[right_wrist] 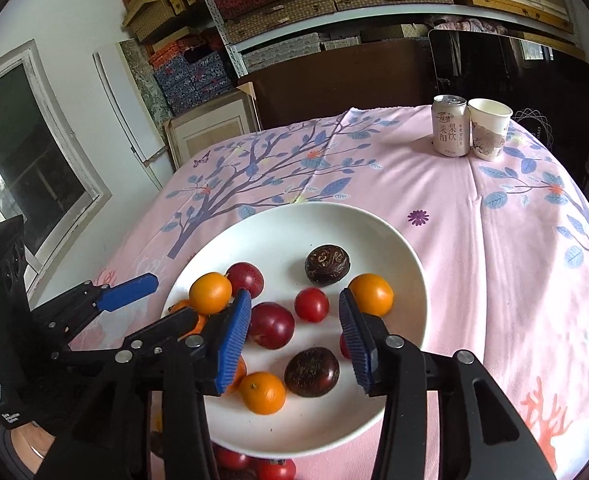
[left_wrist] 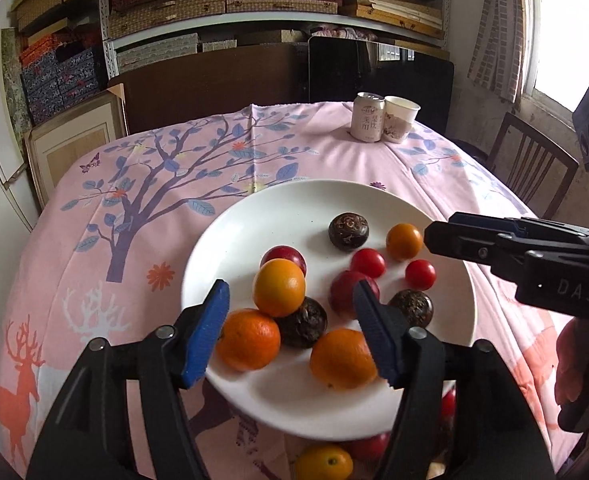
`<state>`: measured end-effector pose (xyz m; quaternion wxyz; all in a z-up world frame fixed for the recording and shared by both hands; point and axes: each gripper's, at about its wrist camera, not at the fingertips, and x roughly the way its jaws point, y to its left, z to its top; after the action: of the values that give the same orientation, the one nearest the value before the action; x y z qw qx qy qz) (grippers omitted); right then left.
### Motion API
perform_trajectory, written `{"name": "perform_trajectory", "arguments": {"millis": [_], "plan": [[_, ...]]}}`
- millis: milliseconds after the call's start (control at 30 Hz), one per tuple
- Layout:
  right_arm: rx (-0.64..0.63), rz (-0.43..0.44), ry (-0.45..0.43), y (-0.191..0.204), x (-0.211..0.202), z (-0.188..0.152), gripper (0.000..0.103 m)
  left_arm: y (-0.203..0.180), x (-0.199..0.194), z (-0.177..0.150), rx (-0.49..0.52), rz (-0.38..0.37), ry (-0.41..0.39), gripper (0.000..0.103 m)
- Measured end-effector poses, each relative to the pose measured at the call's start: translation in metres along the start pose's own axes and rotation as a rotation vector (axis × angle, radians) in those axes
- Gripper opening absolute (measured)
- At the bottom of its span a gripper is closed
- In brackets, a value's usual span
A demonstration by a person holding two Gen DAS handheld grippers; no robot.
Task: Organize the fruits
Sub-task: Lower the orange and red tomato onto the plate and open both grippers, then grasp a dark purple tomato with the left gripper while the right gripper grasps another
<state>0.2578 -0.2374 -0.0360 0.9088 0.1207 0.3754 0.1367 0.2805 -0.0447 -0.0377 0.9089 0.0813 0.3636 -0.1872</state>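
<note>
A white plate [left_wrist: 254,220] [right_wrist: 294,224] on the pink tablecloth holds several fruits: oranges [left_wrist: 279,287] [right_wrist: 371,294], red plums [left_wrist: 348,294] [right_wrist: 272,325], small red tomatoes [left_wrist: 368,263] [right_wrist: 311,304] and dark passion fruits [left_wrist: 348,231] [right_wrist: 327,264]. My left gripper [left_wrist: 292,330] is open and empty, hovering over the plate's near side around the oranges. My right gripper [right_wrist: 294,334] is open and empty above the plate's middle; it shows in the left wrist view [left_wrist: 438,236] at the plate's right rim. The left gripper shows at the left of the right wrist view [right_wrist: 142,284].
A drink can [left_wrist: 368,117] [right_wrist: 450,126] and a paper cup [left_wrist: 400,119] [right_wrist: 488,128] stand at the table's far side. More fruits lie on the cloth below the plate's near rim [left_wrist: 324,462] [right_wrist: 274,470]. A wooden chair [left_wrist: 534,164] stands at the right. Shelves of boxes fill the back wall.
</note>
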Motion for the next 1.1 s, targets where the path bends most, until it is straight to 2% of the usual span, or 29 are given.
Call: {"name": "perform_trajectory", "arguments": {"millis": [200, 367, 400, 567, 667, 733, 800, 900, 1000, 1100], "plan": [[-0.008, 0.032, -0.022, -0.002, -0.055, -0.052, 0.047, -0.013, -0.054, -0.063, 0.105, -0.010, 0.025, 0.064], [0.021, 0.034, -0.013, -0.006, -0.082, -0.103, 0.048, -0.024, -0.064, -0.116, 0.154, 0.009, 0.074, 0.064], [0.026, 0.036, -0.010, -0.005, -0.085, -0.111, 0.048, -0.027, -0.064, -0.121, 0.156, 0.006, 0.079, 0.060], [0.018, 0.029, 0.014, 0.001, -0.091, -0.136, 0.048, -0.030, -0.044, -0.126, 0.119, -0.012, 0.127, 0.047], [0.012, 0.022, 0.025, 0.002, -0.092, -0.144, 0.048, -0.032, -0.032, -0.125, 0.110, -0.006, 0.144, 0.046], [0.010, 0.018, 0.031, 0.002, -0.092, -0.146, 0.048, -0.035, -0.029, -0.124, 0.111, -0.004, 0.149, 0.041], [-0.001, 0.013, 0.036, 0.004, -0.091, -0.149, 0.048, -0.037, -0.031, -0.124, 0.118, 0.001, 0.135, 0.032], [-0.021, 0.021, 0.050, 0.010, -0.086, -0.152, 0.048, -0.037, -0.043, -0.125, 0.110, 0.009, 0.074, 0.031], [-0.030, 0.034, 0.070, 0.015, -0.077, -0.155, 0.048, -0.032, -0.060, -0.125, 0.085, -0.021, -0.003, 0.032], [-0.032, 0.032, 0.083, 0.018, -0.068, -0.154, 0.048, -0.027, -0.064, -0.124, 0.056, -0.032, -0.016, 0.032]]}}
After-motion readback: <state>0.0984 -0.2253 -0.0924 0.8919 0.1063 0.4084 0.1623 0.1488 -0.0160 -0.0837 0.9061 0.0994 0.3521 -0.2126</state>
